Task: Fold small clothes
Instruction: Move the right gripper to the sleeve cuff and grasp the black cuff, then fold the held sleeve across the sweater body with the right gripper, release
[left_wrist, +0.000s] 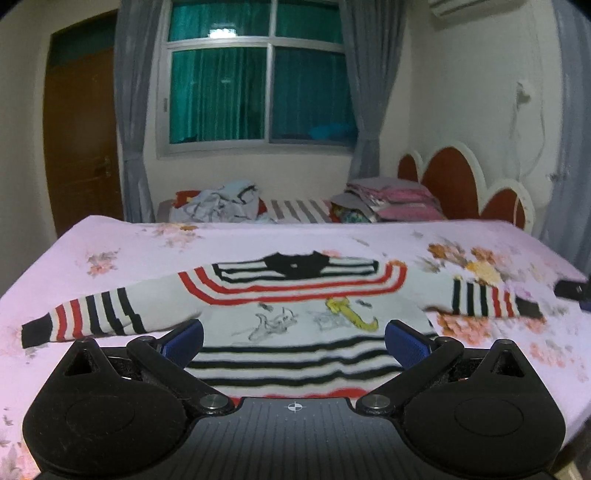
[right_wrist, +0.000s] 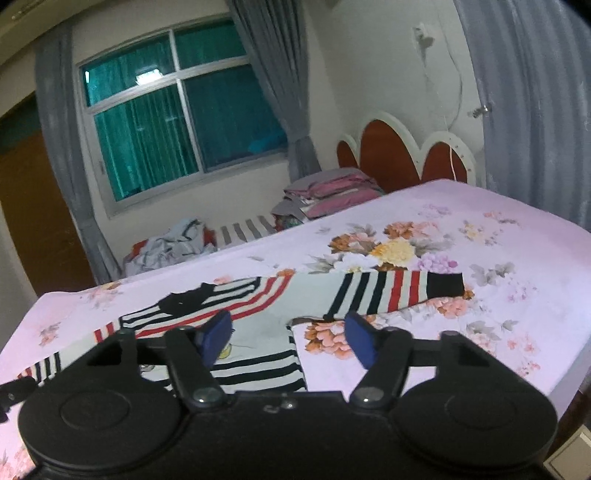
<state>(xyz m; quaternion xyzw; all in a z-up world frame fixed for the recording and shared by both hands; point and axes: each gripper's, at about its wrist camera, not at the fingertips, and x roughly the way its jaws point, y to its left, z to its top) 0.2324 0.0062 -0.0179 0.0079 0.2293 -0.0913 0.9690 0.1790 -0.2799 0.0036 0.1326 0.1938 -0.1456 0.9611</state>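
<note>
I'm seeing the striped sweater (left_wrist: 295, 317) lying flat on the bed (left_wrist: 147, 243). Left hand-held gripper (left_wrist: 294, 341) and right hand-held gripper (right_wrist: 288, 338) both gaping, empty. Should pinch each cuff squarely before folding inward.

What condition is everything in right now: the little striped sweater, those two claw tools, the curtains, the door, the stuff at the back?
Striped sweater: spread flat on the bed, front up, both sleeves out, unfolded.
Left gripper: open, holding nothing, over the sweater's hem.
Right gripper: open, holding nothing, at the sweater's side edge.
Curtains: drawn aside and tied.
Door: closed.
Pale clothes: crumpled heap.
Pink bedding: folded, stacked.
</note>
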